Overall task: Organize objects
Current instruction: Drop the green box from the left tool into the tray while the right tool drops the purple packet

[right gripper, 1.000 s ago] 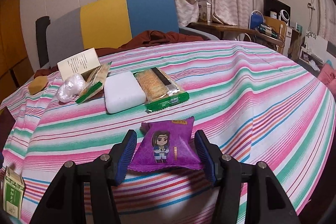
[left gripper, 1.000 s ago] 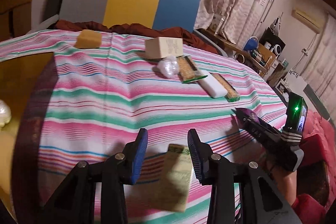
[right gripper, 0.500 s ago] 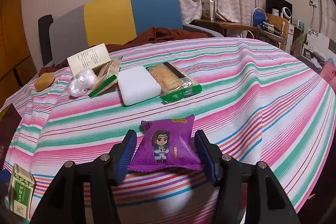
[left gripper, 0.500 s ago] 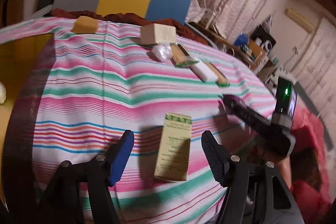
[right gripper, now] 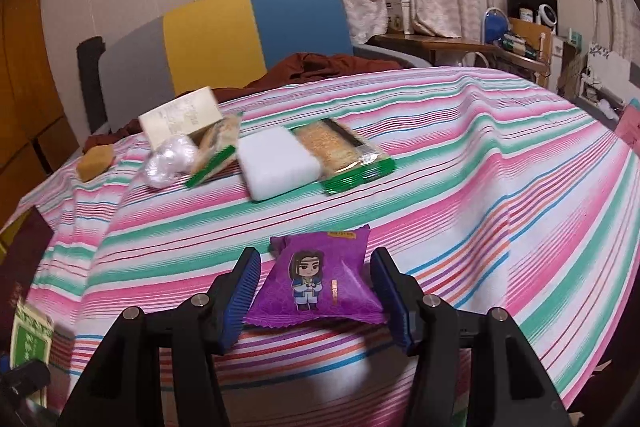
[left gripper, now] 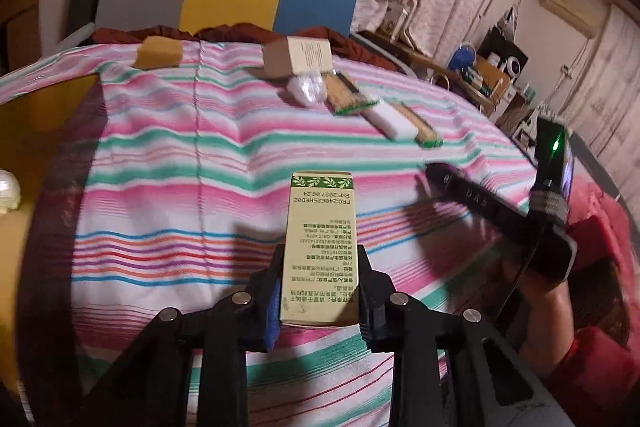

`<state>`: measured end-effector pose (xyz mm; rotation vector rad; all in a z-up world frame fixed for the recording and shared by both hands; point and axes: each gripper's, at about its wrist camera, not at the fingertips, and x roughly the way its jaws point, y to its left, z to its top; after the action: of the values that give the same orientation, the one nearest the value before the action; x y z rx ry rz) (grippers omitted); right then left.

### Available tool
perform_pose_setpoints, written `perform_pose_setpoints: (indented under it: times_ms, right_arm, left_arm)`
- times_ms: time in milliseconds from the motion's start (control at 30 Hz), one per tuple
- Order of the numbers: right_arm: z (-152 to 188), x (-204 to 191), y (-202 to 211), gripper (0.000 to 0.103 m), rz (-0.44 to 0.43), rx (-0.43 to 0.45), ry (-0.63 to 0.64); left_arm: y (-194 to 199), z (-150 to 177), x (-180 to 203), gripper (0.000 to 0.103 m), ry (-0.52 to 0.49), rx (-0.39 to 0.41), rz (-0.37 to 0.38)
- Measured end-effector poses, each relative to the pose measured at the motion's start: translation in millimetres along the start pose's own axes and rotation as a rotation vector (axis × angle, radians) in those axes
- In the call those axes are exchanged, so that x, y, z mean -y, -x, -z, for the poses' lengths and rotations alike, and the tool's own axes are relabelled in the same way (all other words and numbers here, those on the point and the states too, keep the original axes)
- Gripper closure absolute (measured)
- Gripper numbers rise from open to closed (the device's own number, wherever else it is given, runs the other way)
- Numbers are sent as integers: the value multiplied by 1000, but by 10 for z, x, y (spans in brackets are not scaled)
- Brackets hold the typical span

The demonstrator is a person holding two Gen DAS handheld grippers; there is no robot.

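A cream box with a green leaf band [left gripper: 320, 219] sticks out forward from my left gripper [left gripper: 319, 267], whose blue pads are shut on its near end just above the striped tablecloth [left gripper: 168, 155]. The same box [right gripper: 30, 339] shows at the lower left of the right wrist view. My right gripper [right gripper: 315, 267] is shut on a purple snack packet with a cartoon figure [right gripper: 316, 279]; both pads touch its lower corners.
Farther back lie a white block [right gripper: 280, 167], two green-edged cracker packets [right gripper: 344, 155] [right gripper: 214, 155], a clear plastic wad [right gripper: 168, 161], a beige box [right gripper: 180, 117] and a yellow sponge [right gripper: 94, 163]. Behind them stands a grey, yellow and blue chair [right gripper: 248, 27] with a red-brown cloth [right gripper: 320, 63].
My left gripper opened wide with the cream box lying on the cloth, then closed on it. The right gripper kept its hold on the purple packet and shifted slightly.
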<state>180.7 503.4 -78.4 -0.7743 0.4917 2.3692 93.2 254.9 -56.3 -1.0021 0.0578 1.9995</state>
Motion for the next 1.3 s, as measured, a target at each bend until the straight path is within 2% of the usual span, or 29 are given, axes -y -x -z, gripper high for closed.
perform_pose_setpoints:
  times_ms: [300,433,633,933,1100,1200,1300]
  right_arm:
    - [28,-643,151,45,-153,-7,64]
    - [41,-925,257,45,-229,-6,79]
    - [41,-1423,473,45,-364,-2,124]
    - [73,-2270,723,45,-565,-28,220]
    - [116,-2675,775,45,-617,-32,288]
    - [159,-2884,753,45,-628,-40,323]
    - [205,-3010,683,45,-625,-59,345]
  left_arm:
    - [601,-212,-490,73,93,120,-33]
    - [870,-295,-851,73,132,163,-90]
    - [1141,-408,-1483,73,204,204,-213]
    - [1255,-411,-2472,73,376,177,-367]
    - [1302,-360,-2807,73,438,172,-422]
    - [1326,-320,-2942,73,488,167,-411]
    - [1337,-311,-2984,72,499,157,-433]
